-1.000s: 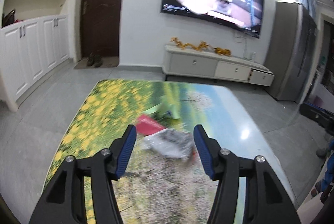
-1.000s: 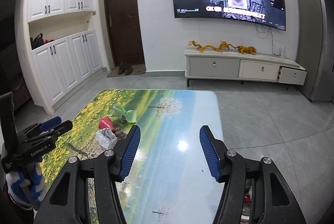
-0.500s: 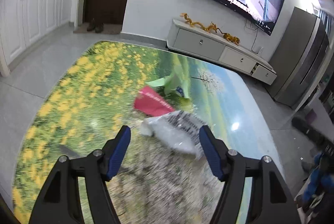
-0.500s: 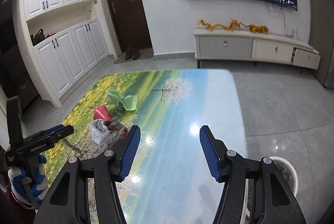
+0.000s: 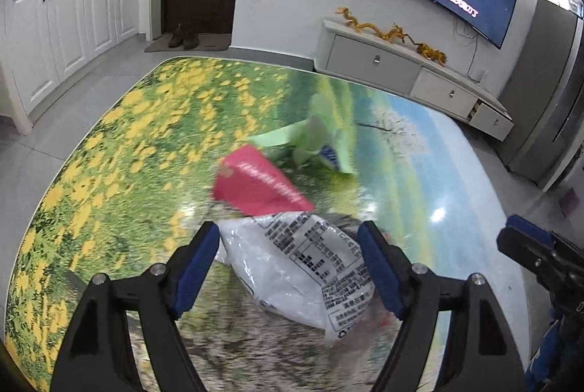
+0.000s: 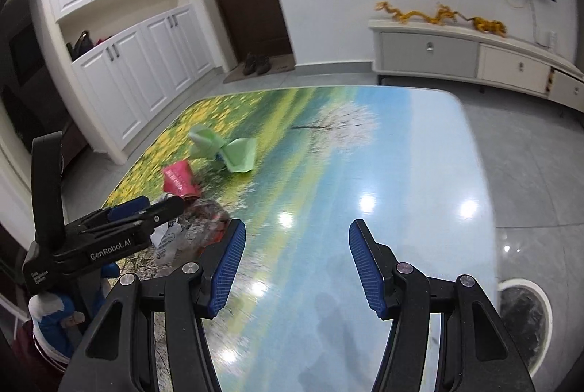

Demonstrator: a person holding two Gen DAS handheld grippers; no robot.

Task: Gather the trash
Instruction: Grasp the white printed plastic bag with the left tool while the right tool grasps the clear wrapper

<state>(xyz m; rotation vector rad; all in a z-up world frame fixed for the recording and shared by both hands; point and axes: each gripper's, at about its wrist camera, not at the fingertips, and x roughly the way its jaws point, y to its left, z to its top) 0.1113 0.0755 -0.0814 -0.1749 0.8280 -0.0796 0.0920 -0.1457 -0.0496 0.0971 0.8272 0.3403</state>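
A crumpled white plastic wrapper with black print (image 5: 303, 268) lies on the picture-printed table (image 5: 120, 151), between the open jaws of my left gripper (image 5: 290, 257). Just beyond it lie a red packet (image 5: 255, 184) and a green wrapper (image 5: 314, 143). In the right wrist view the white wrapper (image 6: 168, 238), red packet (image 6: 179, 180) and green wrapper (image 6: 226, 151) sit at the left, with the left gripper (image 6: 142, 209) over the white one. My right gripper (image 6: 292, 264) is open and empty above bare table.
A round white bin with a dark liner (image 6: 522, 319) stands on the floor off the table's right edge. A TV cabinet (image 6: 467, 56) runs along the far wall; white cupboards (image 6: 142, 70) stand at the left. The right gripper shows at the left wrist view's edge (image 5: 540, 249).
My left gripper has moved forward and down until its jaws flank the white wrapper. The right gripper has tilted downward, bringing the floor bin into view.
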